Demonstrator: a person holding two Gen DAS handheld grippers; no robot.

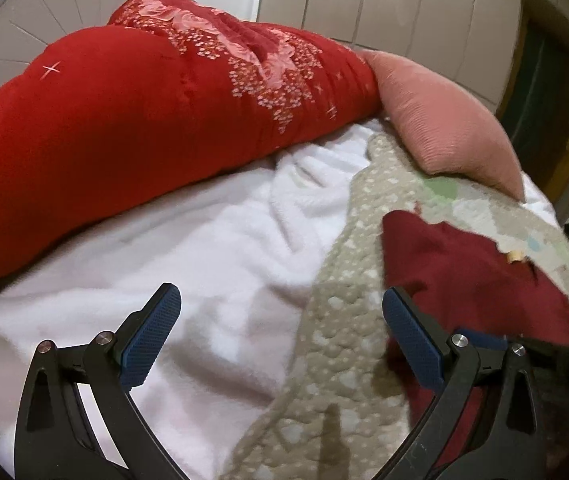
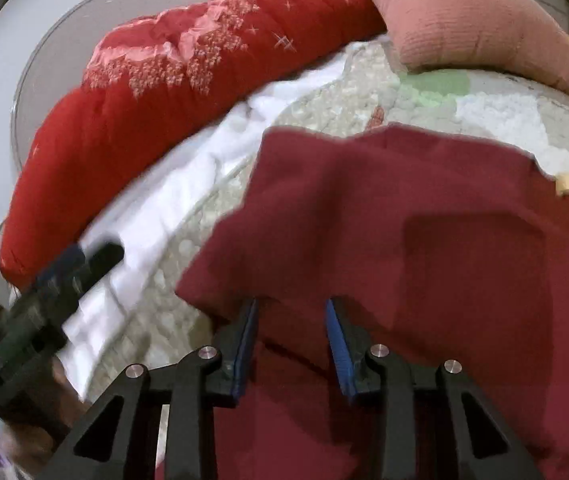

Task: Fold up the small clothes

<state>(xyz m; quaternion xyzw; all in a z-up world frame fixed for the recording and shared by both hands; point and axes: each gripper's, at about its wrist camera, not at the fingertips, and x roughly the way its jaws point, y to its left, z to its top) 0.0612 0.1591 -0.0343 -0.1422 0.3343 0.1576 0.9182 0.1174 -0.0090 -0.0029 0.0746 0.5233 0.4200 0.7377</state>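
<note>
On a bed (image 1: 188,240), by the pink pillow (image 1: 444,120): maroon garment (image 2: 404,240) flat on the quilt (image 1: 344,340) for folding, right gripper (image 2: 292,304) part-open over its edge, pinching nothing, left gripper (image 1: 280,304) wide, empty alongside.

Bed (image 1: 204,248) w/ white blanket: red duvet (image 1: 104,120), pink pillow (image 1: 436,120), prob. quilted throw (image 2: 324,108), maroon garment (image 2: 404,220).

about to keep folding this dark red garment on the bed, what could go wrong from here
1. The right gripper has its jaws parted over a raised fold of the dark red garment; not pinched, the fold may slump and undo.
2. The left gripper is wide open over the white blanket and quilted cover; closing here could catch bedding instead.
3. The garment's far edge is rumpled, so the fold may come out uneven.
</note>
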